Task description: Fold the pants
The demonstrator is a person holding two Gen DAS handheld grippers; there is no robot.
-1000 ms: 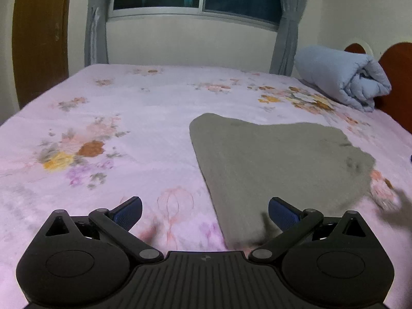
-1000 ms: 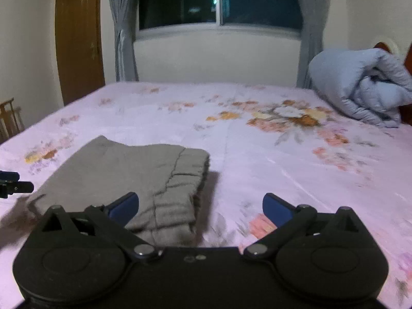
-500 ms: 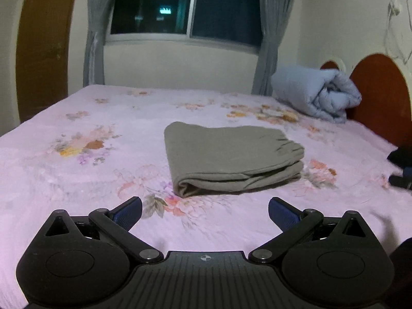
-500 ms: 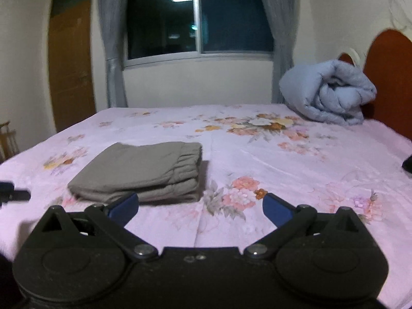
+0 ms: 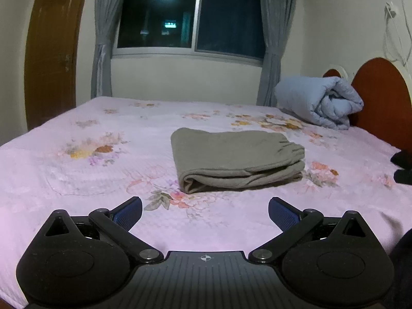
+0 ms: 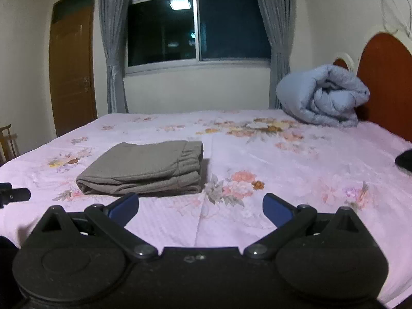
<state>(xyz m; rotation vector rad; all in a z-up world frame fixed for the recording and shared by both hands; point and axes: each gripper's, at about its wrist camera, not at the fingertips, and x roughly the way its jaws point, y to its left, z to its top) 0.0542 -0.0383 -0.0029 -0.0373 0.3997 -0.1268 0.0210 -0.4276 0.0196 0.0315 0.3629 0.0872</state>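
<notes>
Left wrist view: olive-grey pants (image 5: 237, 159), soft knit, lie folded into a thick rectangle mid-bed, elastic waistband gathered at the right end. No readable writing anywhere. The left gripper (image 5: 205, 212) is spread wide and empty, its blue ribbed pads well short of the pants. Right wrist view: the right gripper (image 6: 200, 209) is likewise wide, empty. The bed (image 5: 77, 180) wears a pink floral sheet; a rolled pale-blue quilt (image 5: 319, 103) rests by the rounded wooden headboard (image 5: 381, 108).

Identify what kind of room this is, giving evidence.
A bedroom: a bed with a floral sheet and wooden headboard, a rolled blue quilt, and a curtained window.
</notes>
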